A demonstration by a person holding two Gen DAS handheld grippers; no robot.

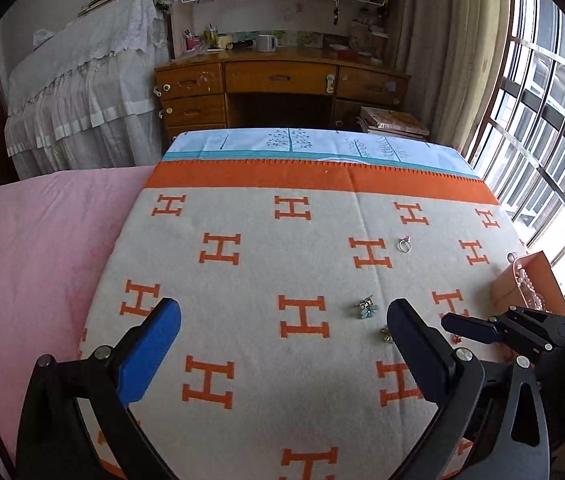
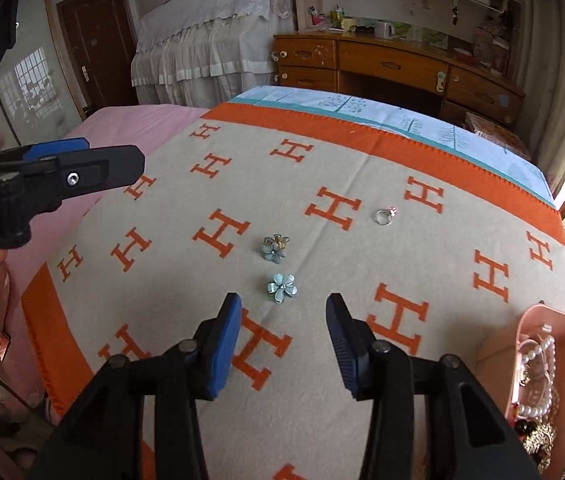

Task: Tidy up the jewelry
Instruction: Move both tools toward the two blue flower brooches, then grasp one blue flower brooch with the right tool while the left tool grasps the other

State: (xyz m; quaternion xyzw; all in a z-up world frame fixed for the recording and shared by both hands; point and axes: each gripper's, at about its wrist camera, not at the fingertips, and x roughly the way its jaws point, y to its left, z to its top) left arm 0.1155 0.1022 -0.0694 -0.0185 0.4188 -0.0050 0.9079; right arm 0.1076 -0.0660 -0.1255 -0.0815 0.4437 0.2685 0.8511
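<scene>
Two blue flower clips lie on the H-patterned blanket (image 2: 322,420): one (image 2: 282,288) just ahead of my open, empty right gripper (image 2: 282,336), the other (image 2: 274,249) a little farther. A silver ring with a pink stone (image 2: 384,216) lies beyond to the right. In the left wrist view the far clip (image 1: 367,307), the ring (image 1: 404,245) and a small gold piece (image 1: 385,334) by my right fingertip show. My left gripper (image 1: 282,328) is open and empty over the blanket. The right gripper (image 1: 468,326) enters from the right.
An orange-pink box (image 2: 542,322) holding pearl strands and other jewelry stands at the blanket's right edge; it also shows in the left wrist view (image 1: 510,280). A pink cover (image 1: 34,248) lies to the left. A wooden desk (image 1: 282,80) and window (image 1: 542,128) are beyond.
</scene>
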